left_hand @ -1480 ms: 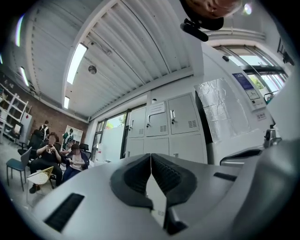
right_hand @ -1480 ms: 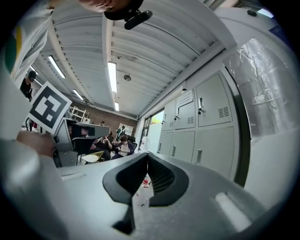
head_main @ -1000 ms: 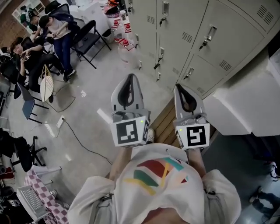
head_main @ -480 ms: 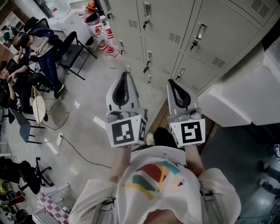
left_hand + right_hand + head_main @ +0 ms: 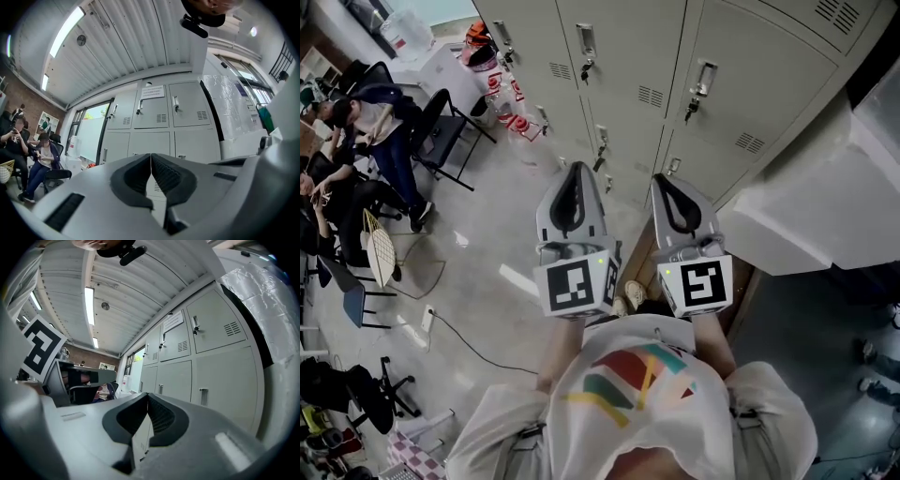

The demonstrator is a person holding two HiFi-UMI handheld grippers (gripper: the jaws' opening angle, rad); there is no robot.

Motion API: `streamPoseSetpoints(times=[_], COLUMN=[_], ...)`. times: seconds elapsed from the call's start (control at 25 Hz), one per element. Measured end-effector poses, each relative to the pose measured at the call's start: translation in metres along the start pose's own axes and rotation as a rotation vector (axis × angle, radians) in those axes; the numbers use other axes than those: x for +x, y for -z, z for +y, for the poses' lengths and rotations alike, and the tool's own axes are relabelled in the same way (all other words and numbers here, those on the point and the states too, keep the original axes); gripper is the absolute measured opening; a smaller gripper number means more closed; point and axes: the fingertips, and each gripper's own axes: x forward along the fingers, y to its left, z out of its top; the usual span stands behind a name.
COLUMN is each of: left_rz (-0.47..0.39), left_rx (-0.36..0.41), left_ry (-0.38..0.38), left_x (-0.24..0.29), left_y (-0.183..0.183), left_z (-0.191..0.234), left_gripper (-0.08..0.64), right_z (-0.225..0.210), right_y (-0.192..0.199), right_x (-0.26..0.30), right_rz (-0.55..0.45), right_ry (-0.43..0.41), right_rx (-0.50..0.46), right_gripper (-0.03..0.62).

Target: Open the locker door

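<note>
A bank of grey lockers [image 5: 656, 66] fills the top of the head view, all doors closed, each with a small metal handle [image 5: 703, 77] and vent slots. My left gripper [image 5: 578, 169] and right gripper [image 5: 661, 181] are held side by side in front of the lower lockers, both shut and empty, apart from the doors. In the left gripper view the closed lockers [image 5: 154, 112] stand ahead beyond the shut left gripper [image 5: 151, 155]. The right gripper view shows the locker doors [image 5: 215, 333] to the right of the shut right gripper [image 5: 147, 395].
A white plastic-wrapped block [image 5: 806, 216] stands right of the lockers. Seated people [image 5: 366, 122] and black chairs [image 5: 450, 131] occupy the left. A cable [image 5: 464, 323] runs over the grey floor. Red-labelled bottles [image 5: 511, 122] sit at the lockers' base.
The head view has shifted so the lockers lie closer and larger; both grippers have edged toward the lower doors, still shut and side by side.
</note>
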Motion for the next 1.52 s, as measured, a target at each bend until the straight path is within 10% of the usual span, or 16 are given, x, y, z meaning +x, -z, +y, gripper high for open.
streamPoseSetpoints(times=[0.84,1.52], left_rz=[-0.009,0.081], left_rx=[0.034,0.036], left_ry=[0.189,0.177], left_x=[0.062,0.08], left_y=[0.002,0.038], left_z=[-0.062,-0.053], left_gripper=[0.018,0.018], right_z=[-0.127,-0.215], right_y=[-0.024,0.055], right_x=[0.055,0.145], right_rz=[-0.057,0.12], right_ry=[0.141,0.302], right_rx=[0.018,0.117], right_gripper=[0.083,0.127])
